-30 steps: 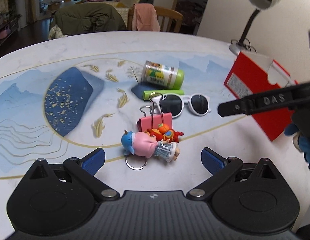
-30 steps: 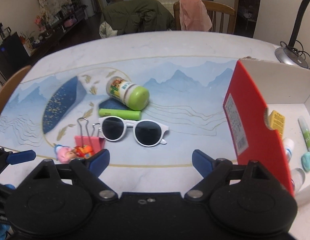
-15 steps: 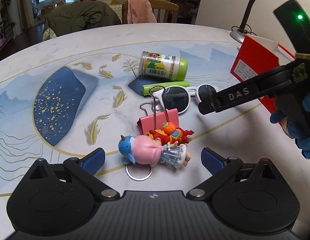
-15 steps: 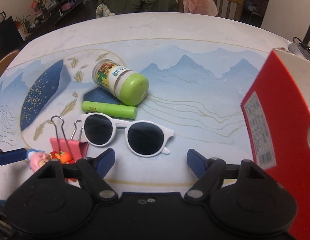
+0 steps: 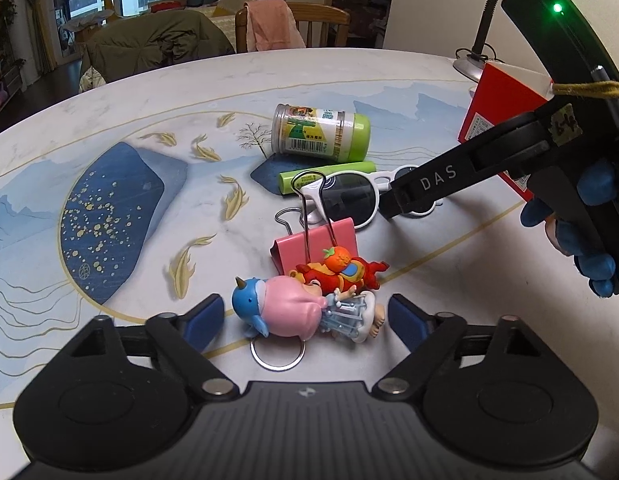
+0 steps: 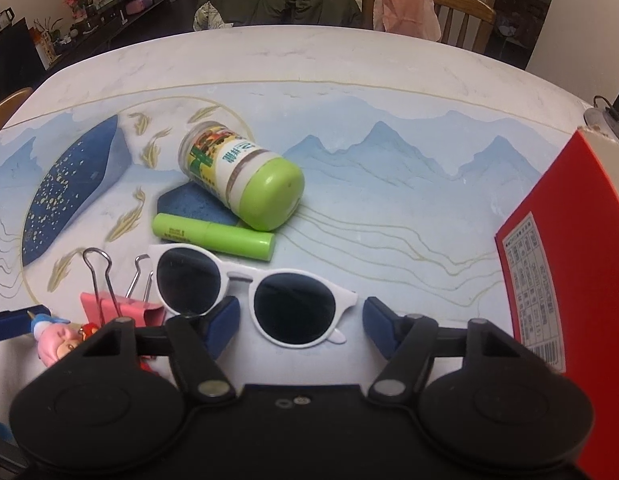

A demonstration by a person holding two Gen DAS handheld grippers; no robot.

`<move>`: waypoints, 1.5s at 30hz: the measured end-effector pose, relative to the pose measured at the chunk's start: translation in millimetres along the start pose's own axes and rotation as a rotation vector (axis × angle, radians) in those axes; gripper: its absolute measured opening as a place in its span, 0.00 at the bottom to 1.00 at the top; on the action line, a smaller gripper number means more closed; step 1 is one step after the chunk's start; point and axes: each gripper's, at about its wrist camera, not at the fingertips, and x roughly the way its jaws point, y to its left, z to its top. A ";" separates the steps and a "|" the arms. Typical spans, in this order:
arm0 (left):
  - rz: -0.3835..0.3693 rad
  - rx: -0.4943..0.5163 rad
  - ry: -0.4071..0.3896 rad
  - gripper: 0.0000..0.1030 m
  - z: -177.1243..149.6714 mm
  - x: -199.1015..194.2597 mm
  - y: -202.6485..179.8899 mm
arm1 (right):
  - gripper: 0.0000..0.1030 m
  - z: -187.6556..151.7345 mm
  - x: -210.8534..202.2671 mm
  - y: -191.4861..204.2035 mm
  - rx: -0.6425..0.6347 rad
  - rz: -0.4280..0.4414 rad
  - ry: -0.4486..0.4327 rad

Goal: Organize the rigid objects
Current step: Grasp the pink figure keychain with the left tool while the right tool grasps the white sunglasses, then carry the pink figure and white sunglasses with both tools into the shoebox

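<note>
Pink-hooded, the doll keyring lies between my left jaws, which have just been narrowing; the pads stand clear of it. Behind it sit a red figurine and a pink binder clip, mid-counter. Rightward, my right jaws, also just narrowing, straddle 1 lens of the white sunglasses without pressing. A red box stands at the counter's right edge.
</note>
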 end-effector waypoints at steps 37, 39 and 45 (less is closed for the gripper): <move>-0.030 -0.121 -0.073 0.75 33.6 -80.4 -16.5 | 0.55 -29.3 -117.7 -22.9 0.077 0.040 -0.133; -0.035 -0.125 -0.085 0.75 39.3 -87.1 -20.2 | 0.55 -30.9 -127.8 -25.4 0.079 0.039 -0.142; -0.039 -0.102 -0.123 0.75 55.7 -100.7 -40.0 | 0.55 -35.6 -154.1 -40.5 0.100 0.041 -0.180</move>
